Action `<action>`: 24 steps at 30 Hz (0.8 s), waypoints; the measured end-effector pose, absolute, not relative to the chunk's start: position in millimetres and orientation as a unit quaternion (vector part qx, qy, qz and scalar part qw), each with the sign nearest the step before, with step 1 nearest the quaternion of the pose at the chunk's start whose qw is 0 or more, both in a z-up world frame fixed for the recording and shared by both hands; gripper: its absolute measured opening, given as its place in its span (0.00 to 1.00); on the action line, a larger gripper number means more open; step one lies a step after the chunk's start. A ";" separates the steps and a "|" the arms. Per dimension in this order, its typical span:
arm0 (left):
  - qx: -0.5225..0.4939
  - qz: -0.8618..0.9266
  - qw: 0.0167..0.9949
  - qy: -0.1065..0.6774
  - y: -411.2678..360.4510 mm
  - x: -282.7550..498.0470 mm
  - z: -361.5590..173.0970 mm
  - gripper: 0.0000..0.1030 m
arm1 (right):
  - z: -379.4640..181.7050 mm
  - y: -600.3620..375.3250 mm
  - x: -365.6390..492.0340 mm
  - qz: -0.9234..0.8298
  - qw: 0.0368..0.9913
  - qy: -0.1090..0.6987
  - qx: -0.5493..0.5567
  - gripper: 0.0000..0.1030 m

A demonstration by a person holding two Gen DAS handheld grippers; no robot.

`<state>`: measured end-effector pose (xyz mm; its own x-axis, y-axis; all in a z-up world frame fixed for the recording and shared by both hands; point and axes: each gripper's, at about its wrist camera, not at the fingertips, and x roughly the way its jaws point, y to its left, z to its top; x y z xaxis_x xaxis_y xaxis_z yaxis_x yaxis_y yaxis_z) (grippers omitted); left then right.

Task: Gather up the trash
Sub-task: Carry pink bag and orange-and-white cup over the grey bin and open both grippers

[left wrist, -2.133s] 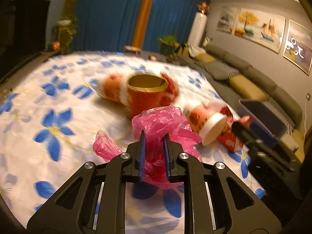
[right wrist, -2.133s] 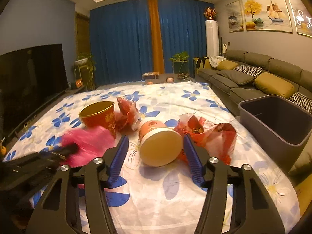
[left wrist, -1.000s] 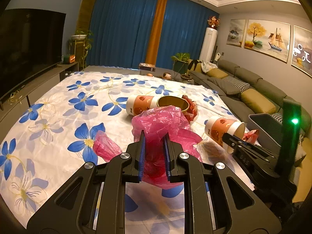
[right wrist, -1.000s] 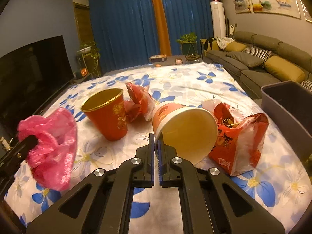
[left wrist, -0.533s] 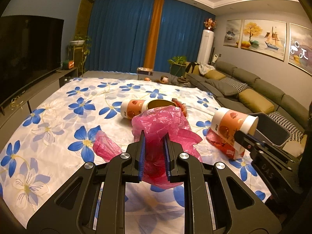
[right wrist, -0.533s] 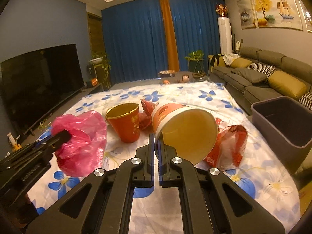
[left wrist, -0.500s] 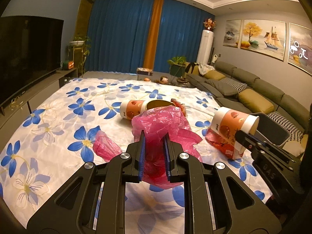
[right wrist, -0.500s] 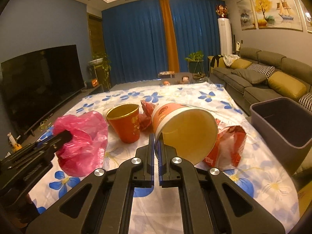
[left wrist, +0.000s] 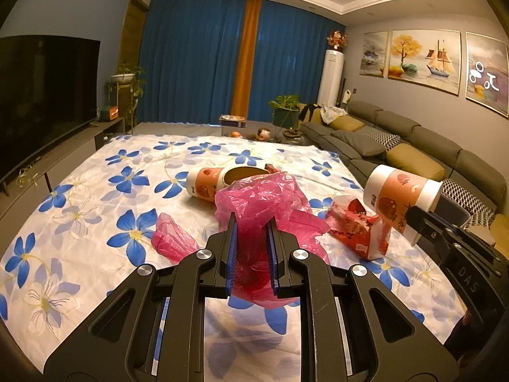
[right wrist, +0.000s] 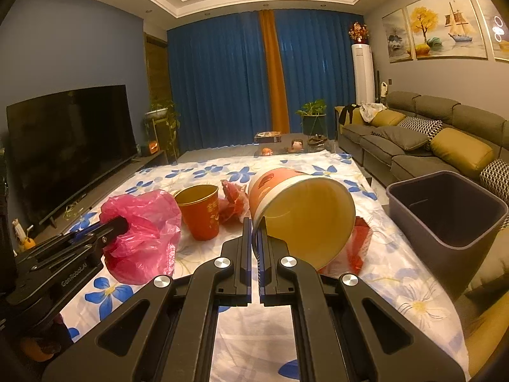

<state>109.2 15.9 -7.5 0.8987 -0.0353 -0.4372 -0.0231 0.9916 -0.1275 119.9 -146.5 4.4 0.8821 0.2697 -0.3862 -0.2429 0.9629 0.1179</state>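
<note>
My left gripper [left wrist: 251, 222] is shut on a crumpled pink plastic bag [left wrist: 264, 203], held above the flowered tablecloth [left wrist: 95, 207]. The same bag [right wrist: 143, 226] hangs from the left gripper [right wrist: 122, 221] at the left of the right wrist view. My right gripper [right wrist: 253, 222] is shut on the rim of an orange-and-white paper cup [right wrist: 302, 213], lifted and tilted with its mouth toward the camera. That cup [left wrist: 400, 197] shows at the right of the left wrist view, above a red snack wrapper [left wrist: 356, 226].
A red cup with a gold rim [right wrist: 200, 213] stands upright on the cloth, a crumpled red wrapper [right wrist: 233, 203] behind it. Another paper cup [left wrist: 206, 186] lies on its side. A grey bin [right wrist: 445, 216] stands at the right beside the sofa [right wrist: 429, 140]. A television [right wrist: 70, 140] is at the left.
Both grippers have risen with their loads. The paper cup went from lying on the cloth to being gripped by the rim and lifted clear, and the view now looks more level across the room.
</note>
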 end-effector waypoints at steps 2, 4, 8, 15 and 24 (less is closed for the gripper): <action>-0.063 -0.004 0.972 0.225 11.8 109.0 -6.8 0.15 | 5.0 -149.6 118.0 0.129 0.970 0.201 0.034 0.04; -0.060 -0.006 0.973 0.224 8.5 109.4 -6.4 0.15 | 5.1 -153.0 116.7 0.127 0.971 0.199 0.035 0.04; -0.055 -0.009 0.973 0.224 1.6 110.8 -6.0 0.15 | 6.9 -158.1 115.3 0.123 0.972 0.196 0.036 0.04; -0.047 -0.014 0.973 0.225 -9.2 115.4 -5.6 0.15 | 6.6 -167.2 114.5 0.115 0.974 0.192 0.036 0.04; -0.034 -0.026 0.973 0.225 -28.6 123.4 -4.3 0.15 | 6.6 -182.8 117.8 0.100 0.976 0.190 0.041 0.04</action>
<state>123.4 -28.6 -4.3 0.8977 -0.0668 -0.4355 0.0359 0.9962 -0.0787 117.8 -182.8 6.6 0.9080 0.2099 -0.3626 -0.1790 0.9768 0.1174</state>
